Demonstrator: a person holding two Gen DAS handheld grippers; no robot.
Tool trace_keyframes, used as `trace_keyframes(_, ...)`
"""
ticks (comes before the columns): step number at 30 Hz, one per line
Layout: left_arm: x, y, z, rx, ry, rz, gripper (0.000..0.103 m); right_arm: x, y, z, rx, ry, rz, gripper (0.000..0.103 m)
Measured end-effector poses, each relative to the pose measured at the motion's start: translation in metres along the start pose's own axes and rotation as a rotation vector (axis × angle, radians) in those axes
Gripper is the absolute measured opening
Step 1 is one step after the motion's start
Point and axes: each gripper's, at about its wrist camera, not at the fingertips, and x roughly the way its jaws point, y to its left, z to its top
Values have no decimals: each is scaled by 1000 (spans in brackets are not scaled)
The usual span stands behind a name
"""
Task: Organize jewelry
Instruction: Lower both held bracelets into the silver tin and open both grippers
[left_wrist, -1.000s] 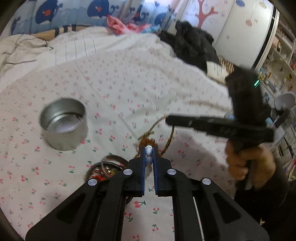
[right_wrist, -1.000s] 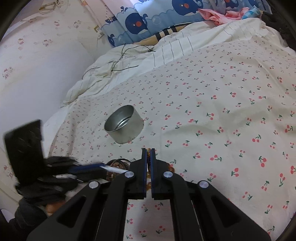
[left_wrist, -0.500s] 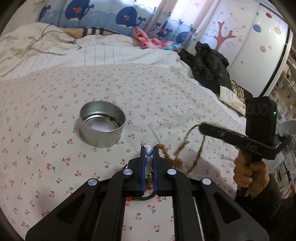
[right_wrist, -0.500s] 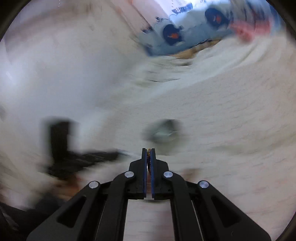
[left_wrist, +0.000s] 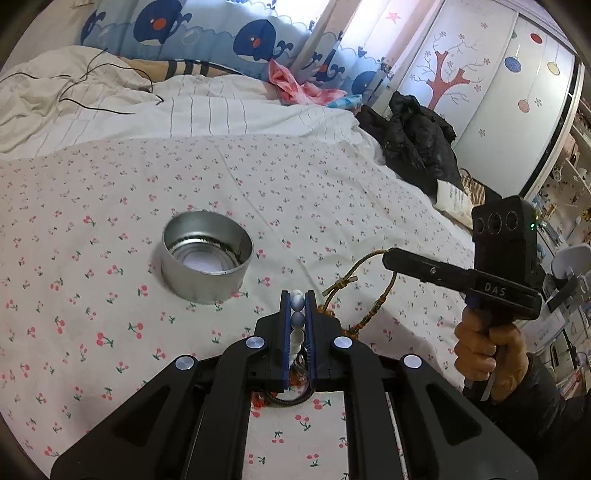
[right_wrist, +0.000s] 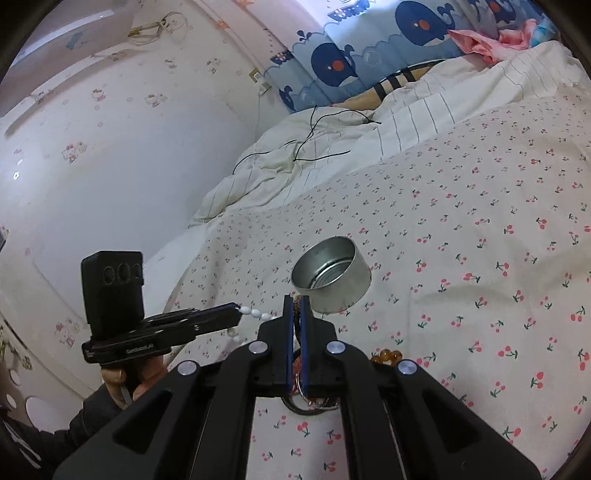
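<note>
The tin (left_wrist: 207, 254) now sits nearer; left tongs (left_wrist: 297, 299) clamp white beads (left_wrist: 297, 314), right tongs (right_wrist: 295, 304) a braided cord (left_wrist: 373, 310)

Child's bedroom — bed (left_wrist: 258, 177), whale curtains (right_wrist: 369, 48)

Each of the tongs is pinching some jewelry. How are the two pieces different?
The bead string in the left tongs is made of smooth white and bluish-grey beads; the braided cord in the right tongs is a golden-brown rope with a knot. The beads sit pressed in a row between the pads; the cord hangs down in a loop. Both are lifted above the cherry-print sheet, beside the empty tin.
</note>
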Motion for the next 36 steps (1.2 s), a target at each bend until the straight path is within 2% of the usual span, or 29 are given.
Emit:
trace_keyframes(11,6,16,53,-30,-61,42,7,34,11,48,-1,-27,20,4)
trace_keyframes(17,46,41,78,-90,-32,17,7,50,13,71,-20,-38,7,4)
trace_keyframes(21,86,72,74,-150,56,108,7,70,8,79,-28,-10,-14,4)
trace_keyframes(25,103,90,65,-169,127,251,8,96,3,80,-20,28,-24,4)
trace_keyframes(27,97,94,66,-183,124,255,13,111,1,79,-8,50,-25,4)
trace_keyframes(29,82,91,72,-171,86,281,27,123,-1,78,2,70,-30,4)
trace_keyframes(30,75,88,75,-162,62,305,44,131,-3,76,20,82,-18,5)
trace_keyframes(31,66,85,78,-152,30,330,52,134,-5,75,34,89,-4,5)
trace_keyframes(34,52,86,86,-146,-10,341,53,150,-14,68,96,131,35,5)
trace_keyframes(36,48,87,89,-156,-24,337,53,162,-18,62,78,166,-16,5)
